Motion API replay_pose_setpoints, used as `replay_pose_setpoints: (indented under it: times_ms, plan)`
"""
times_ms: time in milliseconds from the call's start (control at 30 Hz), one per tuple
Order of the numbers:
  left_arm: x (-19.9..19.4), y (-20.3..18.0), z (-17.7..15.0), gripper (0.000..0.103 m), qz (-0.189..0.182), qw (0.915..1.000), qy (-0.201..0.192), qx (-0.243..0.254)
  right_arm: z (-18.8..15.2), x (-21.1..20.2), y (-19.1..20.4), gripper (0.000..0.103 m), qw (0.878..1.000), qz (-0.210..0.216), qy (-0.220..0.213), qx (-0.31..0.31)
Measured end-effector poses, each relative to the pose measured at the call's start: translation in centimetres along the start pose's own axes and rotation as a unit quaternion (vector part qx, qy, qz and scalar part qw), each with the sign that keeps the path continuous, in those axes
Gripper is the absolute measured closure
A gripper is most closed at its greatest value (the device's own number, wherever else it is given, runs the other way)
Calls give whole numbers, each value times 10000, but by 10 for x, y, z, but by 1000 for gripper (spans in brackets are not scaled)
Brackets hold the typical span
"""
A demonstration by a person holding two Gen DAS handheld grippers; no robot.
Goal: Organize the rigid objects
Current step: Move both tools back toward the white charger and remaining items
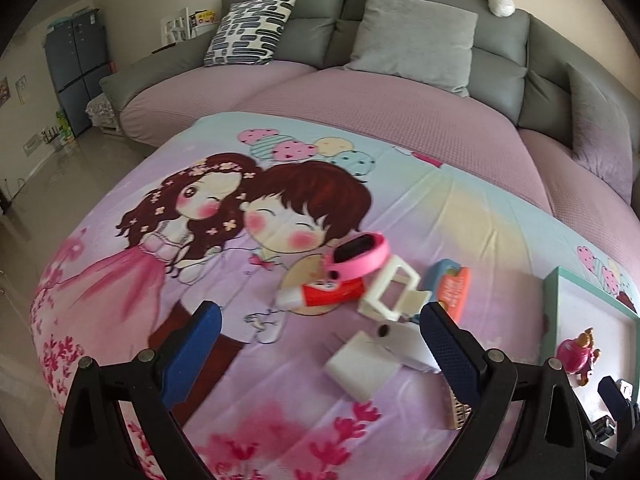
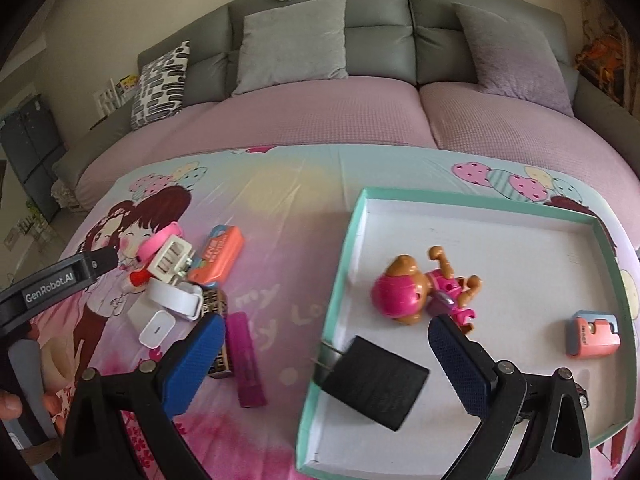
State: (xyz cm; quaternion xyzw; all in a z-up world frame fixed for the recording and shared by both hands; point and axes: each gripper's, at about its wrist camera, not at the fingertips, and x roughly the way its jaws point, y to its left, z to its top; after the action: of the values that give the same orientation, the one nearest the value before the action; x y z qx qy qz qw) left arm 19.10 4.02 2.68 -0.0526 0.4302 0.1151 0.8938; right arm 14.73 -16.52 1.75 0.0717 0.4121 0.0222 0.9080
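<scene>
- Charger [image 1: 362, 365] between our wide left tongs [image 1: 320, 354]: light, stiff, slick; we judge its flat sides the best grip.
- Right tongs [image 2: 324, 354] wide, empty, above tray [image 2: 348, 240].

The white floor of the teal-rimmed shallow cardboard tray [image 2: 472, 196] lies bare along its far side. The pink-and-brown plastic dog figure [image 2: 420, 288], black flat rectangular charger block [image 2: 376, 384] and small coral tape dispenser [image 2: 592, 334] crowd the near half. Left of the tray, printed bedsheet [image 2: 288, 208] is open up to the heap around the pink wristwatch [image 1: 358, 254].

Black charger [image 2: 374, 388] inside teal tray [image 2: 612, 264]; right gripper [image 2: 324, 360] spread wide.
</scene>
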Motion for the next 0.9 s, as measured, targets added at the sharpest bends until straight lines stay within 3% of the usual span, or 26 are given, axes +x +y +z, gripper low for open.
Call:
replay_pose_setpoints:
  times_ms: [333, 567, 800, 900]
  plan:
    - [7, 37, 0, 4, 216, 9996, 176, -94, -7, 19, 46, 0, 9979, 373, 216, -483]
    - [13, 50, -2, 4, -98, 9990, 366, -218, -11, 29, 59, 1, 9967, 435, 364, -578]
    - [21, 38, -8, 4, -492, 9971, 582, 38, -15, 38, 64, 17, 9957, 429, 510, -644]
    - [23, 25, -11, 4, -663, 9951, 655, 316, -16, 40, 66, 19, 9953, 401, 554, -692]
